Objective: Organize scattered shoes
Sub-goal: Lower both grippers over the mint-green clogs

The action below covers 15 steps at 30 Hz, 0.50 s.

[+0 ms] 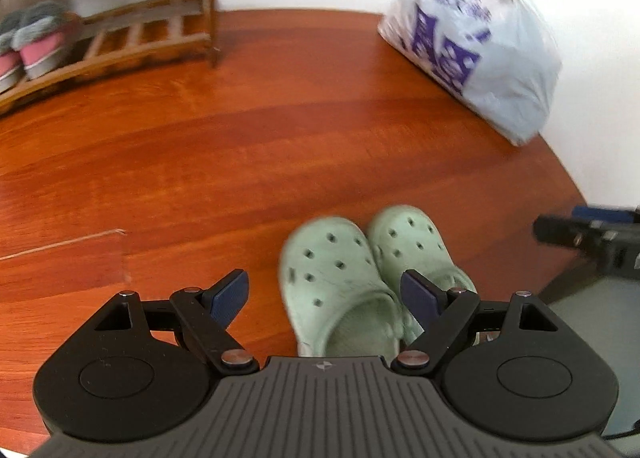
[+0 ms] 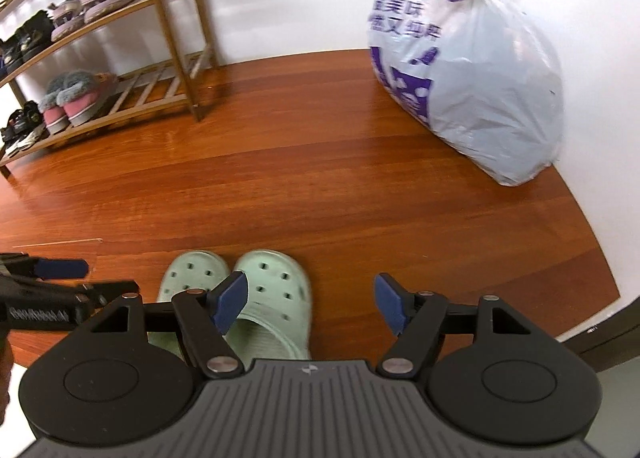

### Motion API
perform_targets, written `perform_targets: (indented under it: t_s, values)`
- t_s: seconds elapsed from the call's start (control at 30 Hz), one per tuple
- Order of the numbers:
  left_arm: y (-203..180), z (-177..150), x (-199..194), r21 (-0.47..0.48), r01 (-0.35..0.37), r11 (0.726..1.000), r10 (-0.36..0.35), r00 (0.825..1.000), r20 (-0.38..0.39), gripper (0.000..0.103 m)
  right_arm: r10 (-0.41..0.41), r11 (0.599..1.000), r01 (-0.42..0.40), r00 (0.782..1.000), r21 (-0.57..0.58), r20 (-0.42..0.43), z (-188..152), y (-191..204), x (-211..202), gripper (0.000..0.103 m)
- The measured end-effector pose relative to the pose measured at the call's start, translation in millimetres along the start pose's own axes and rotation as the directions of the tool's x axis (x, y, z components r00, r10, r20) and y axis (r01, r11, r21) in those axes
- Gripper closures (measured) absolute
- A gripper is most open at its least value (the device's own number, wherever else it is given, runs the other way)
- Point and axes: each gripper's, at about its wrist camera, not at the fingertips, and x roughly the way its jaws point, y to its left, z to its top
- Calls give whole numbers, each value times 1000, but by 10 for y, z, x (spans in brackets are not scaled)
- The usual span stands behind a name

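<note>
Currently finds a pair of green clogs (image 1: 336,262) side by side on the wooden floor (image 2: 320,178), touching along their inner sides, toes toward the far wall, close to the floor's near edge and well apart from the shoe rack (image 2: 176,58) at its far left corner. Shows the left gripper (image 1: 324,282) just above the clogs with jaws spread wide and holding nothing. Shows the right gripper (image 2: 310,284) likewise wide open and empty, just beside the left one. Fits either a tidy pair left as wanted on the floor, or a pair due for the rack's bottom shelf beside the pink slippers (image 2: 76,102); cannot settle which.

As for risks, judged only:
- Could squash and twist a soft foam rim by closing on it, then lose the clog mid-lift.
- Could nudge the touching neighbour askew and break the neat pairing.
- Could knock fingers together, or clamp the same clog twice, with both grippers so close.
- Could clip the rack's upright post or shove the slippers, if carrying that way.
- Cannot place the clogs exactly from the blurred left view.
- Unlikely to trouble the plastic bag (image 2: 472,90) against the wall by the floor's far right edge.
</note>
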Motion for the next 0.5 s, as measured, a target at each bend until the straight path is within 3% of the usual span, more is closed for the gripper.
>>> perform_targets:
  t_s: [0.5]
  values:
    - [-169,-118,551,2,-54,999,54,995,-82,18,-54,996,55,999,71,-5,-318,-437,-163,26]
